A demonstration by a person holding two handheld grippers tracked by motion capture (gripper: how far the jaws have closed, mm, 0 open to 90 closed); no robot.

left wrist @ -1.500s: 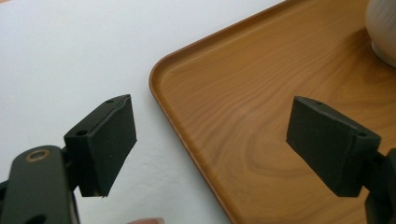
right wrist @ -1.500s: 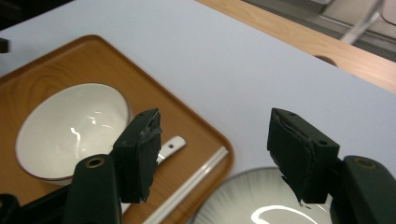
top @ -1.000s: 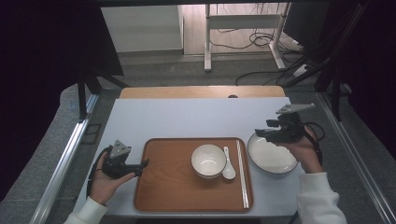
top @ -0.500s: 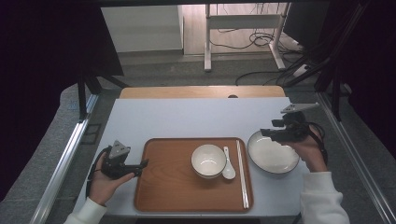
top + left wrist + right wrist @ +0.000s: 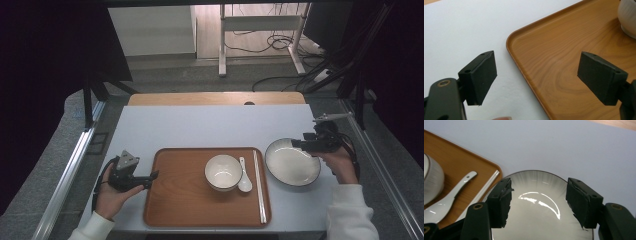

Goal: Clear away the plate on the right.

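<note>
A person sits at a pale grey table [image 5: 210, 125], holding 1 two-jaw gripper in each hand. A brown wooden tray [image 5: 185, 200] lies in front of them and serves as the landmark here. On the tray's right half stand a white bowl [image 5: 223, 172], a white ceramic soup spoon [image 5: 244, 179] just right of the bowl, and a pair of chopsticks [image 5: 259, 185] lying along the tray's right edge.

Just off the tray's right edge, on the bare table, rests a shallow white plate [image 5: 292, 161] with a dark rim. The right gripper [image 5: 306, 145] hovers over the plate's far right rim. In the right gripper view its jaws stand wide with the glossy plate [image 5: 541, 205] below and between them, touching nothing; they have just been closing a little, with no thing pressed between the pads.

The left gripper [image 5: 148, 177] rests at the tray's left edge. In the left gripper view its jaws are wide apart and hold nothing, with the tray's rounded corner [image 5: 511, 42] between them.

The plate looks like glazed ceramic: stiff, fairly heavy, slippery and breakable if dropped or knocked against the tray. It is far too wide to span, so the likely hold is a pinch on the raised rim, 1 pad inside and 1 beneath, at the near right edge, gripped firmly and kept level.
</note>
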